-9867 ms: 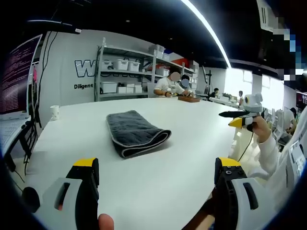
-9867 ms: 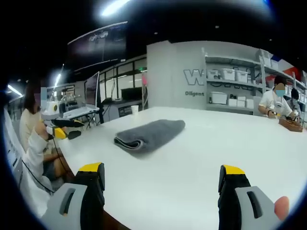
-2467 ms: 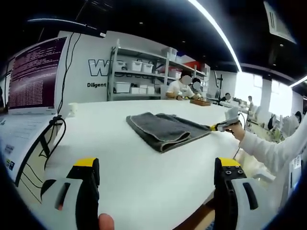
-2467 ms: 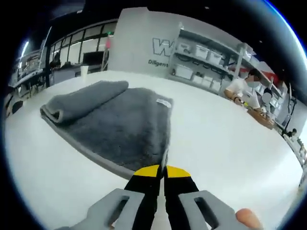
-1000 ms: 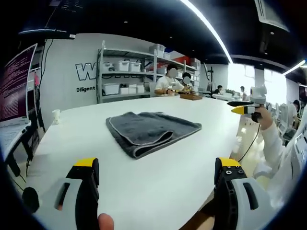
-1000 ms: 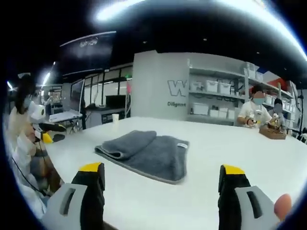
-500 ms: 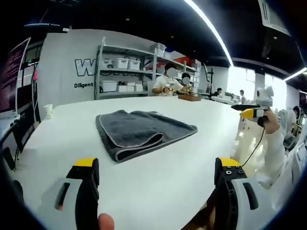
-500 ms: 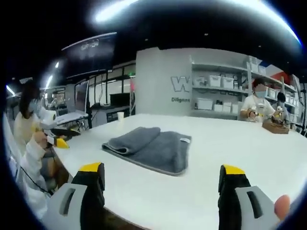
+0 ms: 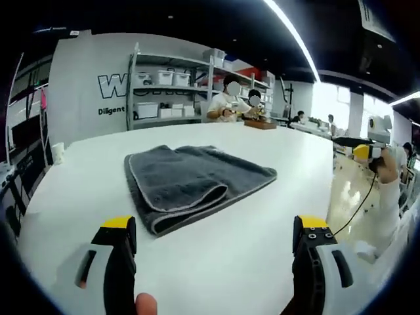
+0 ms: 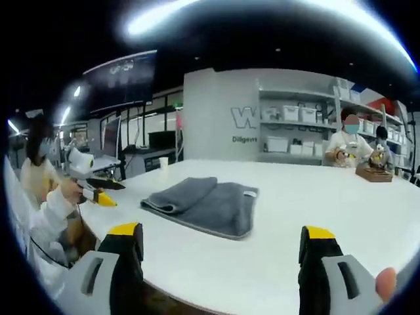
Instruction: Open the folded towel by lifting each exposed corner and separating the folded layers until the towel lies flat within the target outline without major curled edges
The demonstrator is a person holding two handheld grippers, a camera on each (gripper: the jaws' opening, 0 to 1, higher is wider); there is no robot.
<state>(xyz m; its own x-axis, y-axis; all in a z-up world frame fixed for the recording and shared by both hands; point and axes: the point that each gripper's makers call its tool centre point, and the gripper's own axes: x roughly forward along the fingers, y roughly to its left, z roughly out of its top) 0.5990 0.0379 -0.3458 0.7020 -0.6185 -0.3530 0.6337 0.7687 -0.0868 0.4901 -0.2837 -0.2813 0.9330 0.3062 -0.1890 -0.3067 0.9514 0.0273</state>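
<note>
A grey towel [image 9: 190, 180] with a pale hem lies on the white table [image 9: 230, 262], partly opened. A doubled, rolled fold sits on its near left side and a single layer spreads to the right. In the right gripper view the towel [image 10: 207, 200] shows a small white label on the flat layer. My left gripper [image 9: 214, 226] is open over bare table, short of the towel. My right gripper [image 10: 221, 231] is open too, well back from the towel. The right gripper [image 9: 364, 147] also shows in the left gripper view, off the table's right edge. The left gripper [image 10: 98, 190] shows in the right gripper view, held in a white-sleeved hand.
A paper cup [image 9: 58, 152] stands at the table's far left. Shelves with white bins [image 9: 164, 98] line the back wall. People sit at the table's far end by a wooden box [image 10: 373, 172]. The table edge [image 9: 328, 197] runs close on the right.
Earlier the right gripper was shut on a towel corner and drew one layer open; it has let go and pulled back. Within the last second the left view has drawn nearer the towel.
</note>
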